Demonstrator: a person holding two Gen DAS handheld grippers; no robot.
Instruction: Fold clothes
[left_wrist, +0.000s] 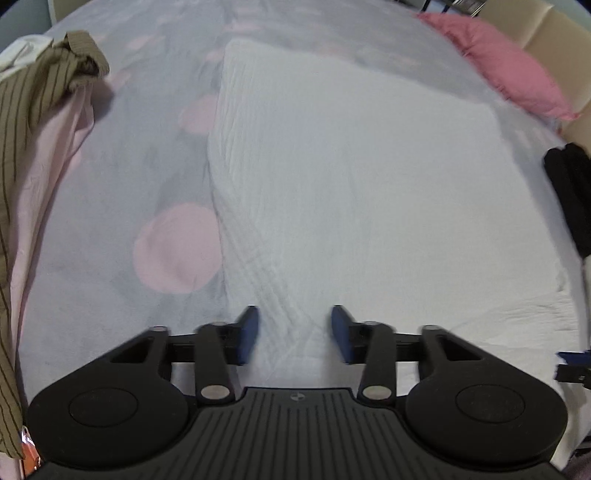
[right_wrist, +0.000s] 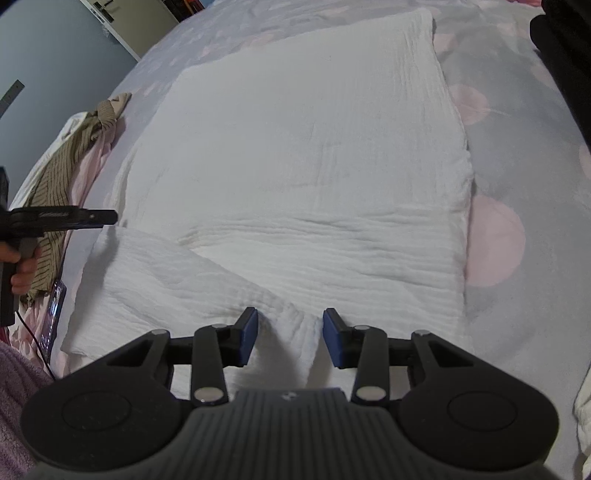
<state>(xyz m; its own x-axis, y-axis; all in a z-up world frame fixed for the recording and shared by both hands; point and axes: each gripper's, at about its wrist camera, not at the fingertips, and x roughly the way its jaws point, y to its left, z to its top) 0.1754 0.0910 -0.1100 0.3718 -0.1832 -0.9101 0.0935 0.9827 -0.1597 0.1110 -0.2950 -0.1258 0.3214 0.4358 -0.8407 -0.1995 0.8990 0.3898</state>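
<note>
1. The right gripper (right_wrist: 290, 338) stands wide, its blue pads either side of a raised tuck of the white crinkled-cotton garment (right_wrist: 303, 177) at its near hem; no fabric is pinched.
2. The left gripper (left_wrist: 294, 334) is likewise parted and holds nothing, poised just above the near left part of the same white cloth (left_wrist: 351, 184).
3. The garment lies spread on the grey bedspread with pink dots (left_wrist: 110, 206), its long axis running away from both grippers. One near corner is turned over onto the body as a slanted flap (right_wrist: 166, 280).
4. That flap lies left of the right gripper and nearer the left one, which the right wrist view shows as a black tool (right_wrist: 62, 218) off the cloth's left edge.
5. A brown striped garment (left_wrist: 33, 110) is heaped well to the left, apart from the white one.
</note>
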